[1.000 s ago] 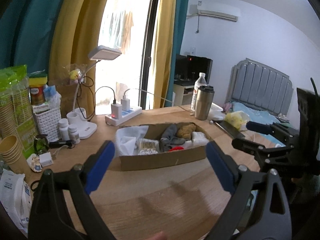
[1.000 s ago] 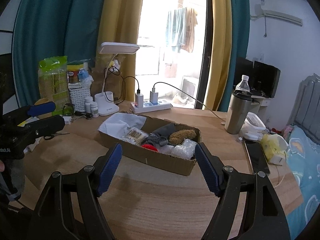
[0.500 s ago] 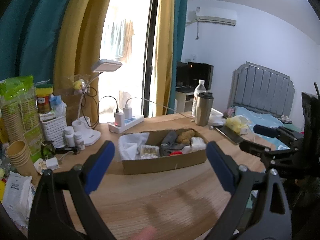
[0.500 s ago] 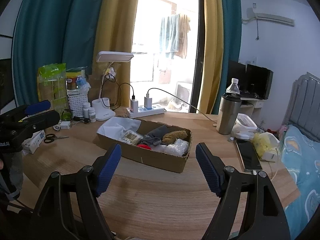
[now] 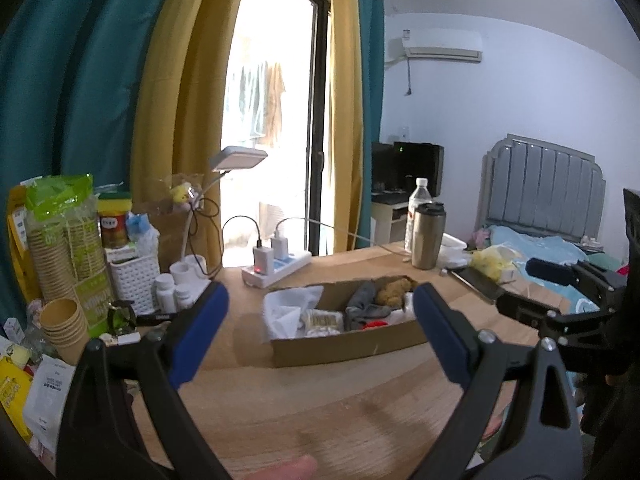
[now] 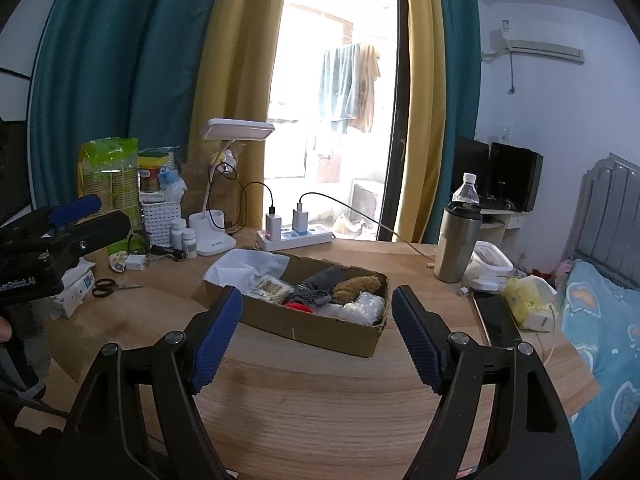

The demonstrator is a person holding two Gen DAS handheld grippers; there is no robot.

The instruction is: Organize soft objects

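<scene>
Both grippers hung above the near part of the wooden table [image 6: 320,412], empty and spread wide. The left gripper [image 5: 320,332] held nothing between its blue pads, and the right gripper [image 6: 316,336] was likewise released, its pads apart with only bare table and the box beyond them.

The cardboard box [image 6: 332,330] sat on the table just beyond both grippers, touched by neither. Inside it lay the soft things: a white cloth [image 6: 248,266] spilling over its far left corner, a grey sock [image 6: 320,286] in the middle, a brown plush toy [image 6: 356,286] right of the sock, a small red item [image 6: 298,306] nearer, and a clear bubble-wrap bundle [image 6: 360,308] at the right end.

Farther back stood a white power strip [image 6: 294,238] and a desk lamp [image 6: 212,236]; a steel tumbler [image 6: 456,242] stood to the right.
</scene>
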